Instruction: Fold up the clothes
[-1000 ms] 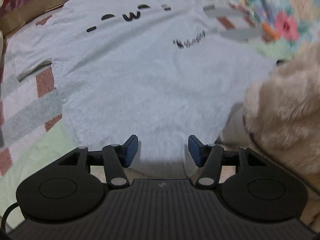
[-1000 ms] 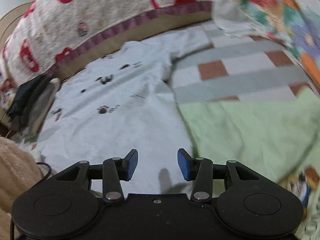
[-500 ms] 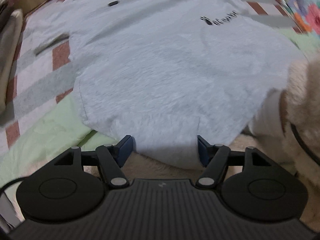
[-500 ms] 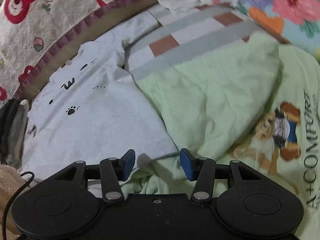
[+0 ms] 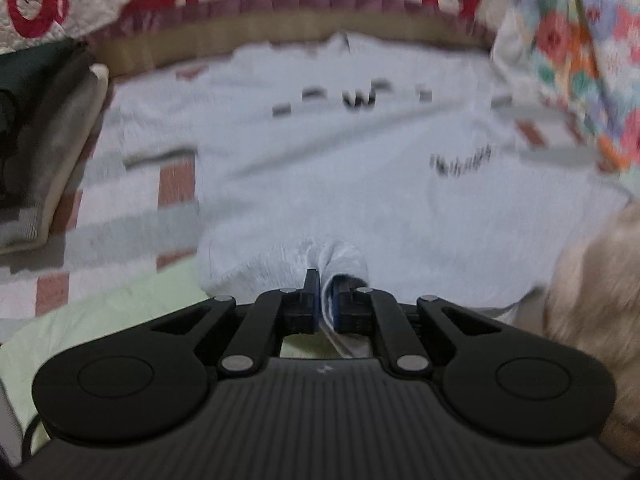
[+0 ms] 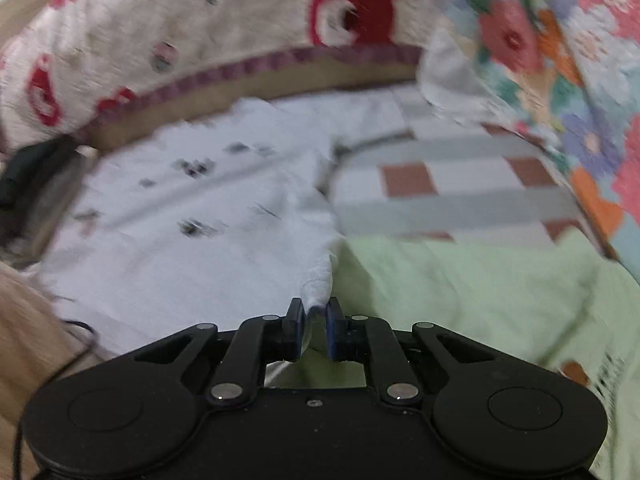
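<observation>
Left wrist view: the left gripper [image 5: 327,300] pinches the white T-shirt's [image 5: 328,168] near hem, the right gripper [image 6: 313,326] pinches its other corner, shirt spread on the bed, so lift both evenly, keeping the hem taut.

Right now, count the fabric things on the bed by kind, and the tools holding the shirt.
White T-shirt: 1
Light green sheet: 1
Checked sheet: 1
Bear-print quilt: 1
Floral quilt: 1
Tools, left tool and right tool: 2
Total: 7
</observation>
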Available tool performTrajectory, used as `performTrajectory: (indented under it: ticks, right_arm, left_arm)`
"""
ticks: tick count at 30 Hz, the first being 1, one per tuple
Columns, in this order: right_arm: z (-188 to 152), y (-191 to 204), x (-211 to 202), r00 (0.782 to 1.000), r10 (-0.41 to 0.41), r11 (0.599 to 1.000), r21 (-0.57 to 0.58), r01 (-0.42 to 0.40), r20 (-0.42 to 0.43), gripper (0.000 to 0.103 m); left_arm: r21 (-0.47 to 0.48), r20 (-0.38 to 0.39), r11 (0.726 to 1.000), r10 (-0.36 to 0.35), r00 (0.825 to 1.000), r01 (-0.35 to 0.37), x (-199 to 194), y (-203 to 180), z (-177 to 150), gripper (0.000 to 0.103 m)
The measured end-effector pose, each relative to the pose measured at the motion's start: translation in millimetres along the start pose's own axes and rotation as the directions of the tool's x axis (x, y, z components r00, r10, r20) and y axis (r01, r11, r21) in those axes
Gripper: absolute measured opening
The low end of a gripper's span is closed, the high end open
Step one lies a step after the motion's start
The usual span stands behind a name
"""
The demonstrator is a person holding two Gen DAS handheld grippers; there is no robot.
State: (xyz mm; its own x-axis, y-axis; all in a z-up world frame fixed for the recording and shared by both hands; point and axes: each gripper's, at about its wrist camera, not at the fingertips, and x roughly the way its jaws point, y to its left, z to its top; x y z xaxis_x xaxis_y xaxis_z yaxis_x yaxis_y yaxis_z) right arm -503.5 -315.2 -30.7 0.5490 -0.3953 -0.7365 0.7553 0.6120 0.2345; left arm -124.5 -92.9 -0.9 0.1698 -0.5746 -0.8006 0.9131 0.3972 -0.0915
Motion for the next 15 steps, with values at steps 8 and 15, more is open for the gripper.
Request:
performTrajectory:
  ticks: [8,15]
  right_arm:
    - [80,2,-77,0.877,0.212,0.975,-0.029,-0.222,0.431,0.010]
    - [33,11,-114,0.919,0.067,0.997,0.003,-0.074,0.388,0.010]
  left_arm:
    - [-0.146,0.331,0.989,0.050,0.942,-0.002,-78,24,44,0.005]
    - [-0.253,0.387,0.967,0.096,0.917,0.006,-131,32,0,0.004]
